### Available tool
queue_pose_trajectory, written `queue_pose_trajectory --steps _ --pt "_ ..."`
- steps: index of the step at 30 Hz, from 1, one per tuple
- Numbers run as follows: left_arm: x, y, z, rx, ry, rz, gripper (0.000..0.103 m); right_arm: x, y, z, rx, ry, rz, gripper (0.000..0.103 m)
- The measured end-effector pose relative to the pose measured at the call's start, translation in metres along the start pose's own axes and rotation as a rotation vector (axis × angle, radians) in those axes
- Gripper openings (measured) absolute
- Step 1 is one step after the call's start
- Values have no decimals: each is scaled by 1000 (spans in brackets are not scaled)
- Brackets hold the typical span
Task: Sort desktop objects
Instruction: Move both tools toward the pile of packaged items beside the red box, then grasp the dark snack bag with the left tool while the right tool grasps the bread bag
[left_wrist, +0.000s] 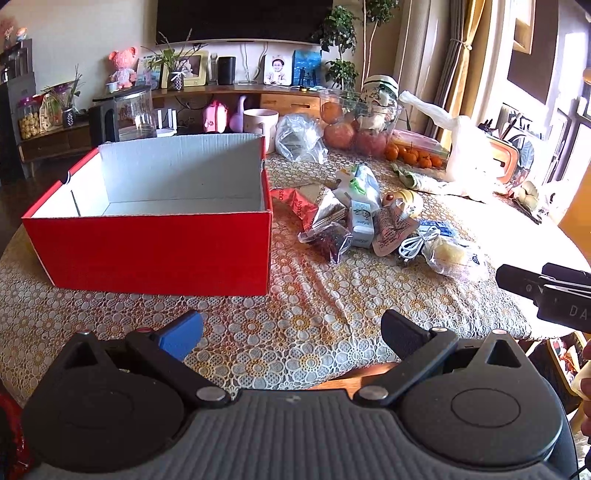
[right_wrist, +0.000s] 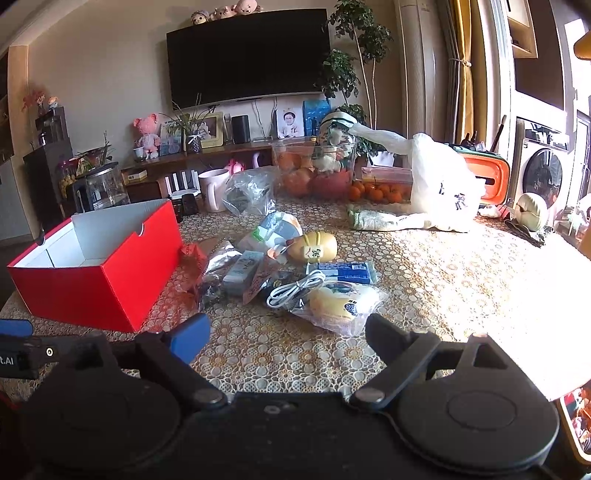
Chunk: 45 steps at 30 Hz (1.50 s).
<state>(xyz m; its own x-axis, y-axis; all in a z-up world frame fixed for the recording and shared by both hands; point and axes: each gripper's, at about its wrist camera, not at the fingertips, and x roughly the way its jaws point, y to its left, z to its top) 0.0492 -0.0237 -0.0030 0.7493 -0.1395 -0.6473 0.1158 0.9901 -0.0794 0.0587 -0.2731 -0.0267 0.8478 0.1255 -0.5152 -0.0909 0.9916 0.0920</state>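
Where the lace cloth covers the desk (left_wrist: 295, 332), a cluster of small items lies just right of the red box (left_wrist: 155, 251). The cluster includes a red snack packet (left_wrist: 295, 205), a foil pouch (left_wrist: 328, 212), a white carton (left_wrist: 360, 221), a yellow bottle (right_wrist: 319, 247), a blue packet (right_wrist: 345, 271), a coiled white cable (right_wrist: 295, 290) and a wrapped bun (right_wrist: 338, 302). The cable touches the bun wrapper. The red box stands open with its white interior showing.

Left gripper (left_wrist: 291, 332): spread wide, holding nothing, hovering above the cloth near the box's front corner. Right gripper (right_wrist: 288, 338): likewise spread wide and unloaded, with the wrapped bun just ahead of its black finger (right_wrist: 384, 338).

Behind the cluster stand a clear bowl of fruit (right_wrist: 314, 173), loose tangerines (right_wrist: 380, 192), a white plastic bag (right_wrist: 439, 188) and a white mug (right_wrist: 214, 188).
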Motion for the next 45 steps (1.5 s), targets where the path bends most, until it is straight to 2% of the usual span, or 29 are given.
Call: queue_pose_trajectory --steps 17,27,31,36,45 --pt "65 -57 34 194 -61 -65 103 72 -48 6 -12 72 -96 91" --pt "113 -74 47 249 -43 -60 103 106 -63 7 -5 130 -71 91" --pt "128 -79 50 275 -55 -26 103 115 -66 12 4 135 -59 91" --pt "143 -90 53 318 -63 -38 103 123 -71 18 44 132 -45 92" --pt "176 -86 53 298 -21 -7 103 136 -71 19 61 147 -31 92"
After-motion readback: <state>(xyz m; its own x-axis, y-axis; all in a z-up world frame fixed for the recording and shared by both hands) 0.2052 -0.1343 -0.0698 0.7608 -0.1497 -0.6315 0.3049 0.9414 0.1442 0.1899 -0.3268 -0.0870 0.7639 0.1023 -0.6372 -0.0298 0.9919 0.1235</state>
